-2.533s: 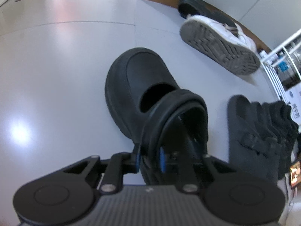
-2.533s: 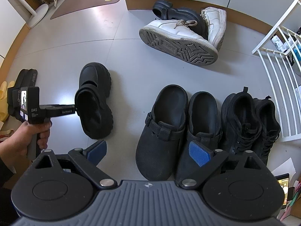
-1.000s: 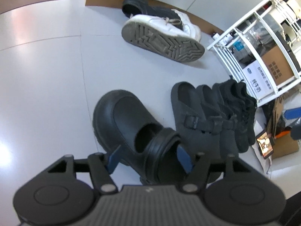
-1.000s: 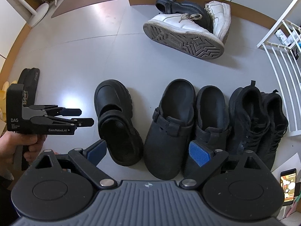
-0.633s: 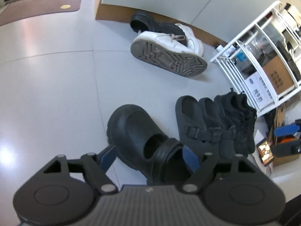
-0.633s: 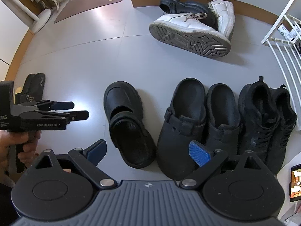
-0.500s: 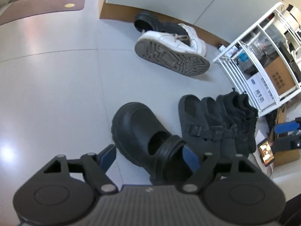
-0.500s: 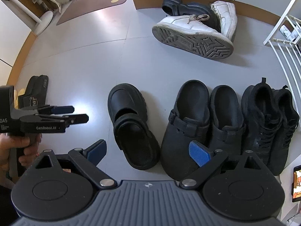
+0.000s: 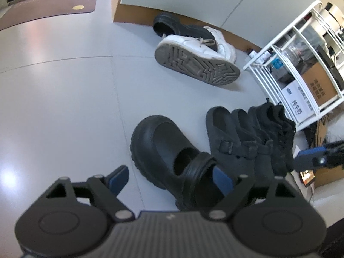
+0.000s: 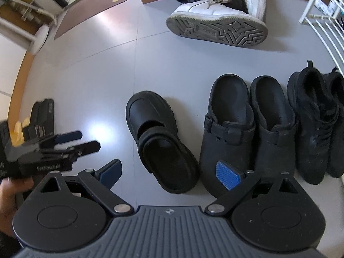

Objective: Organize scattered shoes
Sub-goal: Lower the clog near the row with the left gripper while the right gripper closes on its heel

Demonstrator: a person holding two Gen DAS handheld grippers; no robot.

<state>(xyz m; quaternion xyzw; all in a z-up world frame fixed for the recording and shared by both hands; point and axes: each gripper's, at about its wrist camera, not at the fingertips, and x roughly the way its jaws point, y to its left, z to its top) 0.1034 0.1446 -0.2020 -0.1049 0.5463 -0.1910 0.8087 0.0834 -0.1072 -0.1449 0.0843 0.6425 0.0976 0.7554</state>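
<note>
While both tongs (image 9: 169, 179) (image 10: 169, 172) gape empty, the black strap shoe (image 10: 159, 142) stands beside two clogs (image 10: 249, 129), white sneaker (image 10: 217, 23) beyond.

The left hand-held gripper (image 9: 169, 177) has released the black strap shoe (image 9: 169, 157).

Rack (image 9: 286, 49): white wire, stood at right, holding boxes (image 9: 318, 86).
Mat (image 10: 92, 6): brown, laid on floor at far left.
Phone (image 9: 307, 177): lit, laid below rack.

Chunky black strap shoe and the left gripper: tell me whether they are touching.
Apart. The right wrist view shows the left gripper, jaws open, off to the side of the chunky black strap shoe, with bare floor between them.
</note>
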